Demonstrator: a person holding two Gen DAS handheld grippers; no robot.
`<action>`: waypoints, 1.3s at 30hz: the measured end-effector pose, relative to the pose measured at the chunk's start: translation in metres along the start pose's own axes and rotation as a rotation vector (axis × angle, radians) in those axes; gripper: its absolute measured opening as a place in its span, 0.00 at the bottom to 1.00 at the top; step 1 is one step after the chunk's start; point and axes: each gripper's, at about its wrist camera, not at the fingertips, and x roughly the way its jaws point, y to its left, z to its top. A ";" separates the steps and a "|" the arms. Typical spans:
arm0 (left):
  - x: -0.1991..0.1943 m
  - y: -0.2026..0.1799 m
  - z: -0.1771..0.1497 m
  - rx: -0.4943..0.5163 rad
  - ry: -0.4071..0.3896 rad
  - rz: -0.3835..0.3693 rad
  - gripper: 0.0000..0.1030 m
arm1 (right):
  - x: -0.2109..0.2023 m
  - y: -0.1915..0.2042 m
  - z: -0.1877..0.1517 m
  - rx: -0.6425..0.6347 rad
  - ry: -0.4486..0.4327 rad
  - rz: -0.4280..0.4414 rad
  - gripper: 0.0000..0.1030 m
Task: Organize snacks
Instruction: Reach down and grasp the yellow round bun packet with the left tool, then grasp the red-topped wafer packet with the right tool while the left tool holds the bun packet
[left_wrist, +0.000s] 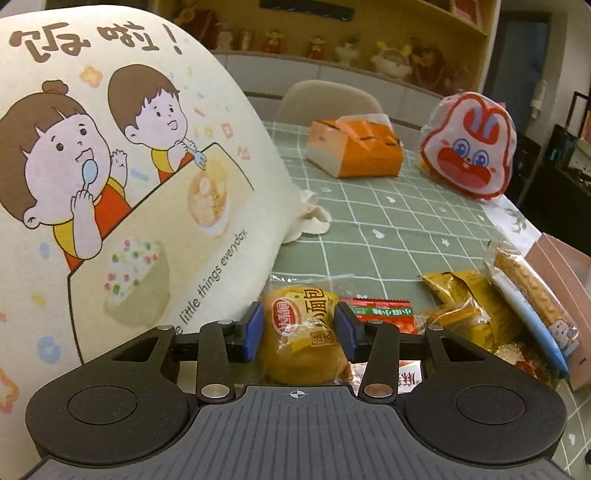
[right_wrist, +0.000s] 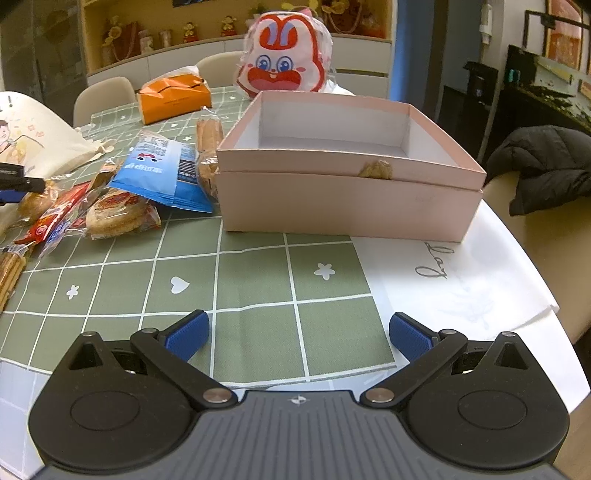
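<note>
My left gripper (left_wrist: 299, 330) has its blue pads against both sides of a wrapped yellow bun (left_wrist: 304, 338), shut on it, low over the table. Beside it lie a red snack packet (left_wrist: 382, 314), a yellow wrapped cake (left_wrist: 463, 308) and a long biscuit pack (left_wrist: 532, 299). My right gripper (right_wrist: 299, 334) is open and empty above the green checked cloth (right_wrist: 258, 280), in front of an open pink box (right_wrist: 347, 199), which looks empty. Left of the box lies a snack pile: a blue bag (right_wrist: 162, 173), a round wrapped cake (right_wrist: 118, 216), a red packet (right_wrist: 55, 218).
A cream cartoon-printed bag (left_wrist: 129, 177) stands close on the left of the left gripper. An orange tissue box (left_wrist: 354, 147) and a rabbit-face bag (left_wrist: 471, 144) sit at the table's far side. White paper (right_wrist: 461, 280) covers the table's right edge. Chairs stand behind.
</note>
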 end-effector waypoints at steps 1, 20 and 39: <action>0.000 0.000 -0.001 -0.004 -0.001 -0.002 0.47 | 0.000 0.000 0.000 0.000 0.002 -0.001 1.00; 0.013 -0.008 0.004 0.035 0.094 -0.018 0.61 | -0.007 0.030 0.004 -0.057 -0.003 0.051 1.00; -0.053 0.012 -0.044 -0.034 0.083 -0.237 0.57 | -0.029 0.083 0.013 -0.109 -0.048 0.175 1.00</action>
